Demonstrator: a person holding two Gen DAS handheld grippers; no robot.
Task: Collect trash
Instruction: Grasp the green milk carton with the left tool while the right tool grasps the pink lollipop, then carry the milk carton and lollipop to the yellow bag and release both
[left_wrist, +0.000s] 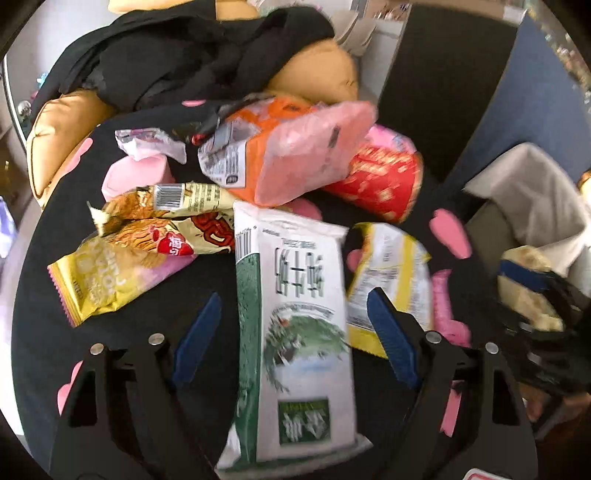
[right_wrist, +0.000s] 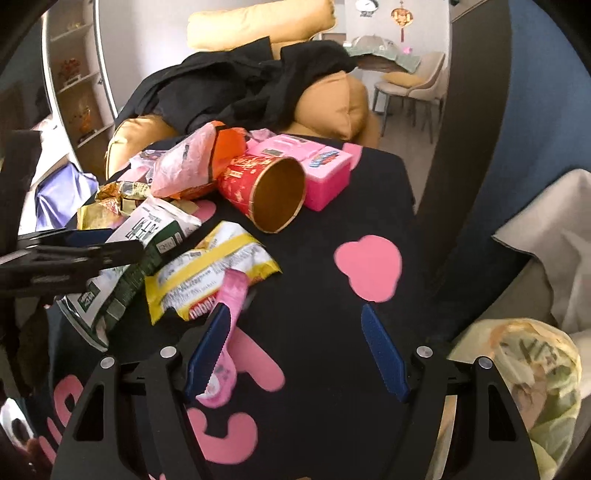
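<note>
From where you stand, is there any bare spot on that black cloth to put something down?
Yes: the near right part of the black cloth, between the red paper cup, the yellow-striped wrapper and the cloth's right edge, carries only printed pink shapes. The far left is crowded: the white-and-green packet, orange bag and other wrappers overlap, and the pink box touches the cup.

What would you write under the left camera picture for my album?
Open left gripper around a white-and-green snack bag among wrappers on a black cloth.
</note>
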